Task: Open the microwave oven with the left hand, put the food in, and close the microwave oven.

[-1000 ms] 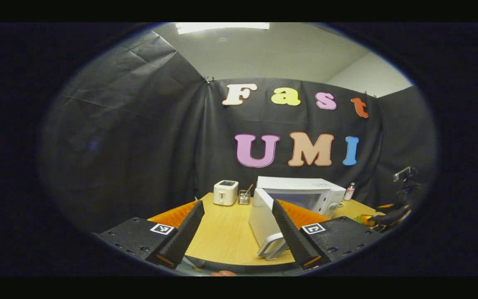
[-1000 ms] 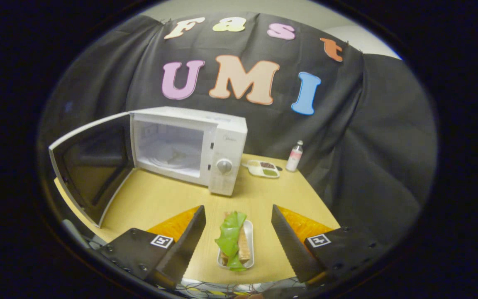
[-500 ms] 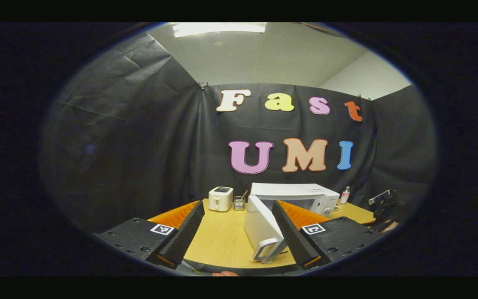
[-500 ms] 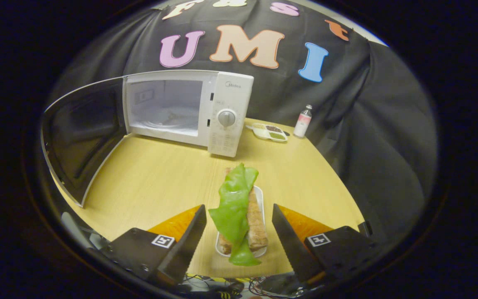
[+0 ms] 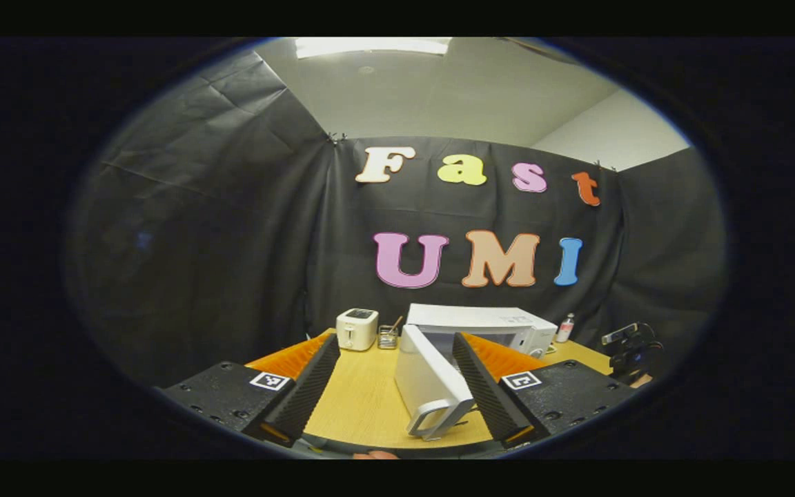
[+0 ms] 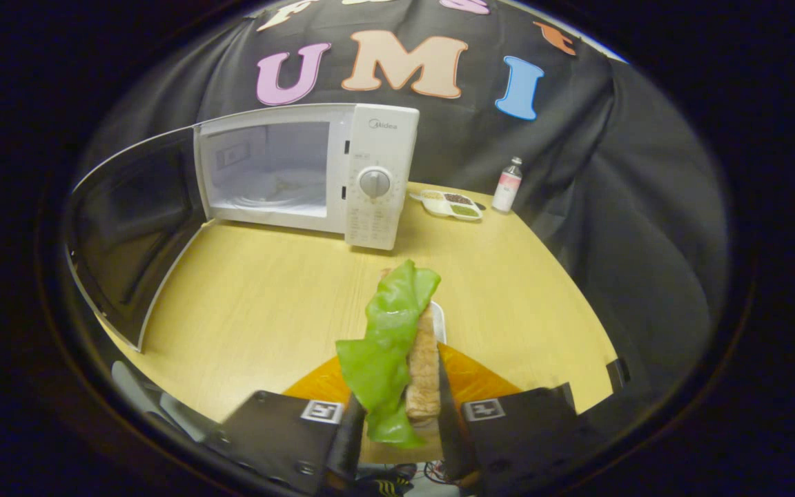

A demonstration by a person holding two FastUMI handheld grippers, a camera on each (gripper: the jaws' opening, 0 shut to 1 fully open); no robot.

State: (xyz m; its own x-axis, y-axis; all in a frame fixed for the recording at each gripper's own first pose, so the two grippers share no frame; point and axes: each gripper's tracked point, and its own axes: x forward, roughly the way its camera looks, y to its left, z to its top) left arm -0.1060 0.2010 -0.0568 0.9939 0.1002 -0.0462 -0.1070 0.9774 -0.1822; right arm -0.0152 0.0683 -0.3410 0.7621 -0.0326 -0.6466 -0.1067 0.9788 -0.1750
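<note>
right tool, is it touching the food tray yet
Touching. In the right gripper view the right tool has both fingers closed against the sides of the food tray, with no gap visible.

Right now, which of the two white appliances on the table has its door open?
The microwave oven, the bigger box with the round dial. Its door is swung wide to the side, showing the cavity. The small toaster beside it has no door.

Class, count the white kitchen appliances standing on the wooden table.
2: a white microwave oven with its door open, at the table's back, and a small white toaster to its left. Others may be hidden.
</note>
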